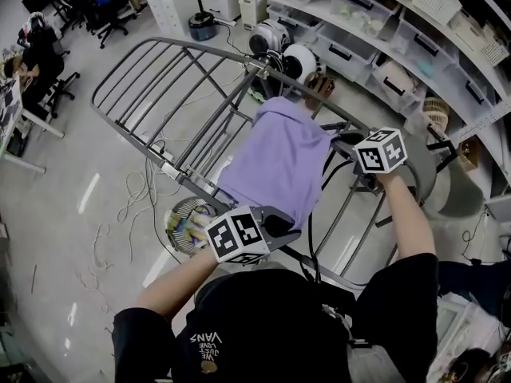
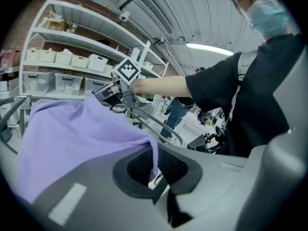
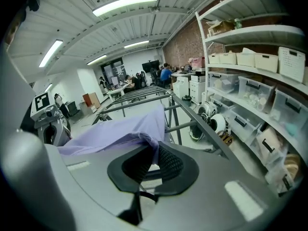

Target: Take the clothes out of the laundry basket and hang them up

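A lilac garment is stretched flat above the grey metal drying rack, held between both hands. My left gripper is shut on its near edge, a fold of lilac cloth pinched between the black pads. My right gripper is shut on the right edge, where the cloth also runs down between the pads. In the left gripper view the garment spreads toward the other gripper. A round laundry basket with coloured items stands on the floor below the rack.
Shelving with plastic bins runs along the right. White round appliances sit on the floor past the rack's far end. Loose cables trail over the floor at left. Office chairs and a desk stand at far left.
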`<state>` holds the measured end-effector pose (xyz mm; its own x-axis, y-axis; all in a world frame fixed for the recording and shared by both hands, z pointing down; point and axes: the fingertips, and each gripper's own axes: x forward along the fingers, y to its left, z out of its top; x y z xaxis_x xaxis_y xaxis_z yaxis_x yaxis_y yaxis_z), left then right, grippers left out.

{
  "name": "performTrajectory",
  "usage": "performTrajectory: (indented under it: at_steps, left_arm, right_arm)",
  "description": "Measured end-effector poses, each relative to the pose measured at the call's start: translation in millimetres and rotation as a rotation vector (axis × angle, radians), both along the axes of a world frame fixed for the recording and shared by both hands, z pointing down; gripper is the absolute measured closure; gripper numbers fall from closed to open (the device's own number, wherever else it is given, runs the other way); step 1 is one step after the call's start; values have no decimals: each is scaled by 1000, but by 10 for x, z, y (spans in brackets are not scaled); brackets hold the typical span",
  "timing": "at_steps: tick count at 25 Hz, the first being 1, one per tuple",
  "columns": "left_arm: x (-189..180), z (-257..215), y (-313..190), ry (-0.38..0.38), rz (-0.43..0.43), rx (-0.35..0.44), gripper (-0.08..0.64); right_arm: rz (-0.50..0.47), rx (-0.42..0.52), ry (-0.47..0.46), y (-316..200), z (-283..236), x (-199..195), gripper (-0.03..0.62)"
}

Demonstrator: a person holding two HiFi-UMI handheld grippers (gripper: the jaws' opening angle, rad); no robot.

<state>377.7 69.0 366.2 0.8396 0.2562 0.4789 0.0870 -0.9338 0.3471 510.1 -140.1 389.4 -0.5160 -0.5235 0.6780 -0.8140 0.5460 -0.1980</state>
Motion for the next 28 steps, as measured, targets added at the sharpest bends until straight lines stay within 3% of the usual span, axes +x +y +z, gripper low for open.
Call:
performTrajectory:
  at_steps: [5,8,11,17,20,28]
  left_arm:
    - [182,40,249,0,75,-38,545]
    - [245,83,304,1,86,-38,545]
    - [232,134,248,-4,55,-54,545]
    - [74,292,38,-83,-56,-5,543]
    - [-17,313,11,-98,-83,-20,541]
    - [-59,399,24,-124,-93,-43,540]
  right_arm:
    - [11,-30,17,239,65,213,565]
    - [-9,-22,111,353,107,293,565]
    - [-50,-4,221,347,182,223,565]
    - [-99,1,383,249,326,76,541]
    - [-137,-37,387,296,368,62,443]
    - [-179,-109,338,446,286,144,402]
